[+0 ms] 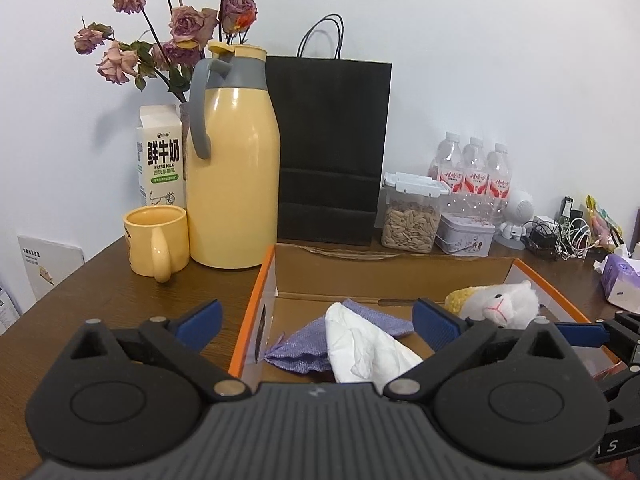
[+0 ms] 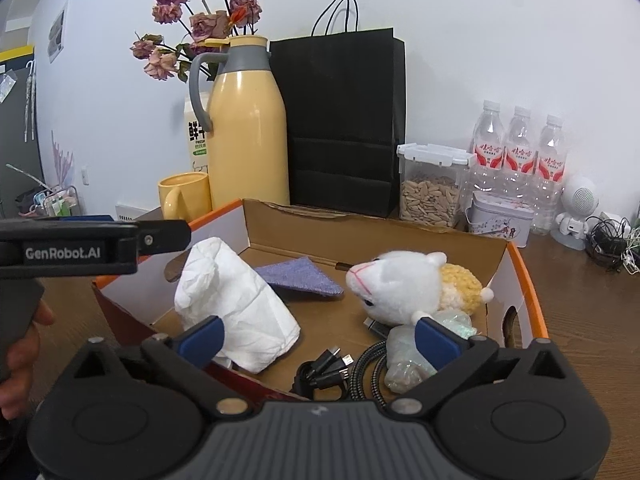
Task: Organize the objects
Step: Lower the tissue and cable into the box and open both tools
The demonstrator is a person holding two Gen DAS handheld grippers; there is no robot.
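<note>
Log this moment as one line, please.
left gripper: open, empty | right gripper: open, empty | box: tissue, cloth, toy sheep, cables

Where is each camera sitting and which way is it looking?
Left wrist: on the left gripper, above the box's left near corner, facing the wall; open jaws with nothing between, tissue and cloth below; the right gripper shows at right.
Right wrist: on the right gripper, at the box's near edge, facing the wall; jaws open, plush and cables below; the left gripper and a hand at left.
Shared: box, tissue, cloth, plush, jug, bag.
</note>
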